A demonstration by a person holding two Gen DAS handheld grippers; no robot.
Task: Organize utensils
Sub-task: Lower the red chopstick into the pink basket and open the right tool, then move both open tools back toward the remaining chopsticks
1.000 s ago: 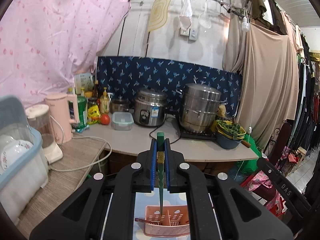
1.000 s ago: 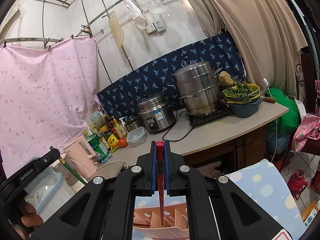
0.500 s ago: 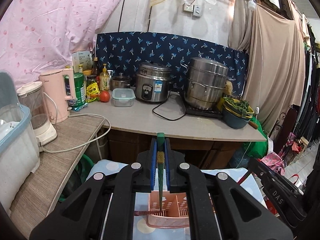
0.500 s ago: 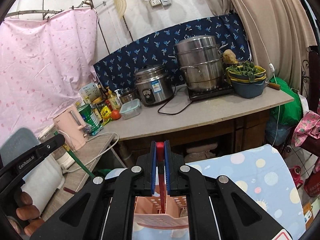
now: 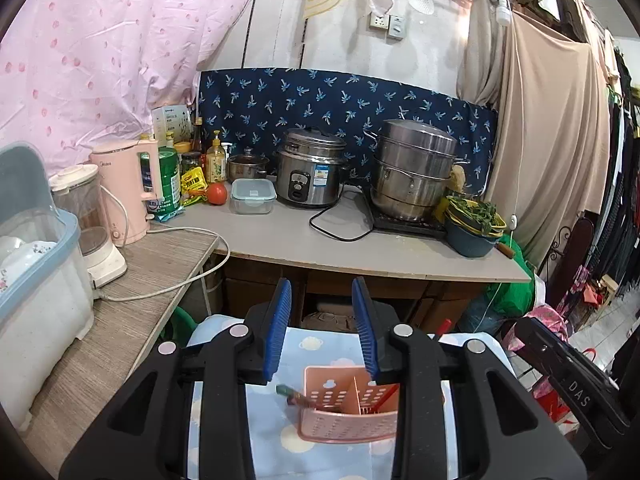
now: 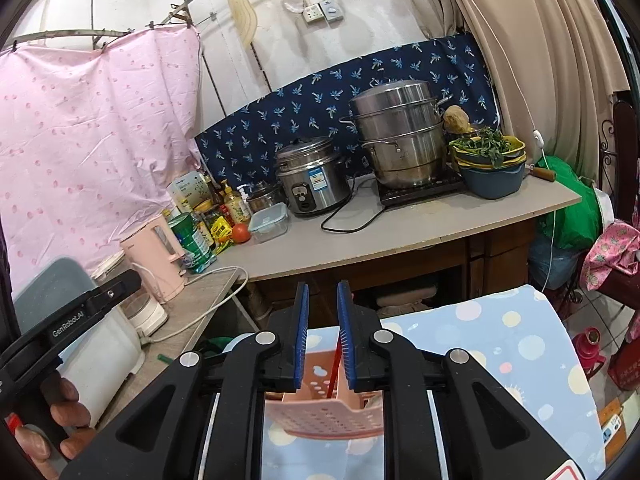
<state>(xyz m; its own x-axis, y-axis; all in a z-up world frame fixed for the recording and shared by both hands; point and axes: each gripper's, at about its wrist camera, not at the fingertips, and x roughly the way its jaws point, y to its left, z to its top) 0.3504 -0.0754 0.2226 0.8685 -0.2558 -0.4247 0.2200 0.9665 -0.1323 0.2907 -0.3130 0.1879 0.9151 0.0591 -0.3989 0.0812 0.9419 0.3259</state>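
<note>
A pink slotted utensil caddy (image 5: 344,420) stands on a table under a blue dotted cloth (image 5: 224,420). My left gripper (image 5: 322,284) hangs over it, jaws opening, with nothing between the pads. A green utensil (image 5: 285,390) lies tilted, its end sticking out over the caddy's left rim. In the right wrist view my right gripper (image 6: 323,286) is just above the caddy (image 6: 320,416), jaws opening. A red utensil (image 6: 335,364) stands in the caddy between the pads, which do not press on it.
A grey counter (image 5: 304,240) behind holds a rice cooker (image 5: 314,172), a steel steamer pot (image 5: 414,168), a pink kettle (image 5: 128,188) and bottles. A dish box (image 5: 36,280) sits on the wooden side table at left. A hand (image 6: 60,412) holds the left gripper's body.
Both grippers sank toward the caddy and their jaws parted. The left let go of the green utensil, which fell into the caddy; the right let go of the red one.
</note>
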